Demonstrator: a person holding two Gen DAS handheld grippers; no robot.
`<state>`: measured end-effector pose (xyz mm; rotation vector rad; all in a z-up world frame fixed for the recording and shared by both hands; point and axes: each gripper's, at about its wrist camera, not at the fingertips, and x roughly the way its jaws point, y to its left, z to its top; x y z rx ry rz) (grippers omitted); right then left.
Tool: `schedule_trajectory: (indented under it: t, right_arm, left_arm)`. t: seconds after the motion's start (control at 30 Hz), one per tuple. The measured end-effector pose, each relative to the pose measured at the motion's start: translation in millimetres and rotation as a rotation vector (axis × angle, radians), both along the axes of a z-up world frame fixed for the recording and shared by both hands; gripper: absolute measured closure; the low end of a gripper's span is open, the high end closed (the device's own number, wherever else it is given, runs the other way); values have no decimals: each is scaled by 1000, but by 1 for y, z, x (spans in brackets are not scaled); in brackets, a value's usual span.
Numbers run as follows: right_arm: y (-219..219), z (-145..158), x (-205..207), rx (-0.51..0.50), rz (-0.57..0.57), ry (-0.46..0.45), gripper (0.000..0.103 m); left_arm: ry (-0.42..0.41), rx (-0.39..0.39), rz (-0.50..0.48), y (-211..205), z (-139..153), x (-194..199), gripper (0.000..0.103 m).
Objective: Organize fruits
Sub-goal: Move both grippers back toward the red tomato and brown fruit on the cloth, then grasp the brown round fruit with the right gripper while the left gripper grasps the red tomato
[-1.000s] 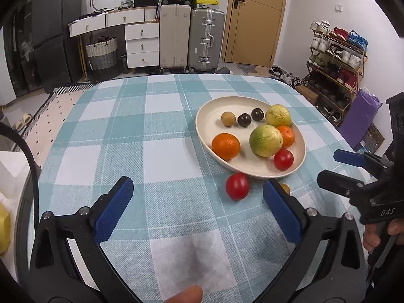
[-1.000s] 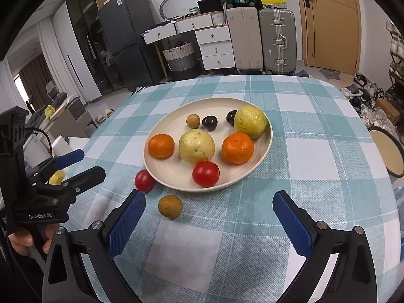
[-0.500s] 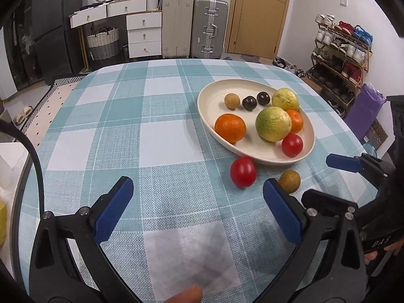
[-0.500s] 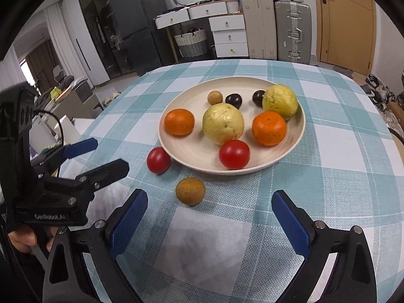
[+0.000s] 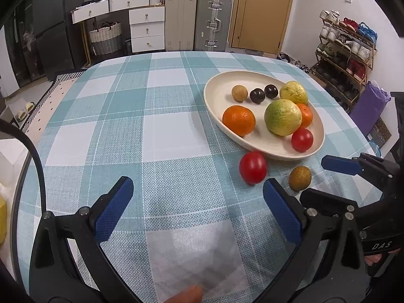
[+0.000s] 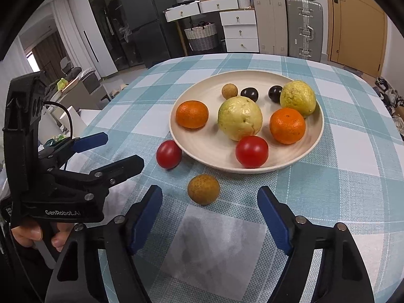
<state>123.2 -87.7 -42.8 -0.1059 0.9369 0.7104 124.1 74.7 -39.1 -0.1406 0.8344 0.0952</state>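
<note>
Both grippers have come forward and lower over the table since a second ago, so the plate and the loose fruit now fill more of each view. The right gripper (image 6: 209, 217) has narrowed its jaws from a wide spread to a smaller gap, though they are open and hold nothing. The left gripper (image 5: 198, 207) keeps the same wide gap as before and is empty as well.

Nearest the right gripper, just ahead of its fingers and roughly centred between them, the brown round fruit (image 6: 203, 189) lies on the checked tablecloth (image 6: 341, 189), clear of both pads. A little farther and to the left, the loose red tomato (image 6: 168, 154) rests on the cloth right beside the near rim of the plate (image 6: 317, 139); whether they touch cannot be told. In the left wrist view this tomato (image 5: 253, 168) sits just beyond the right finger of the left gripper.

On the plate, closest to the near rim, is a second red tomato (image 6: 251, 151). Behind it stand the large yellow-green fruit (image 6: 240, 118), with one orange (image 6: 192, 114) to its left and another orange (image 6: 287, 125) to its right. At the far side lie a small tan fruit (image 6: 229, 91), two dark round fruits (image 6: 249, 94) and a yellow bumpy fruit (image 6: 298, 97). None of the fruit has shifted on the table.

The plate sits toward the far right part of the tabletop in the left wrist view.
</note>
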Motion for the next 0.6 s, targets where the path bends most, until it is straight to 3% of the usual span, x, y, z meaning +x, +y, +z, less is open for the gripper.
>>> schedule_trajectory:
  t: [0.2,0.6]
  right_arm:
    - [8,-2,-2,8,38,6,43]
    - [17,-10,0,-32,39,-4,64]
  left_arm:
    - [3,-12,3,3,0,0,1]
    - [10,-15,1,3,-3,1,1]
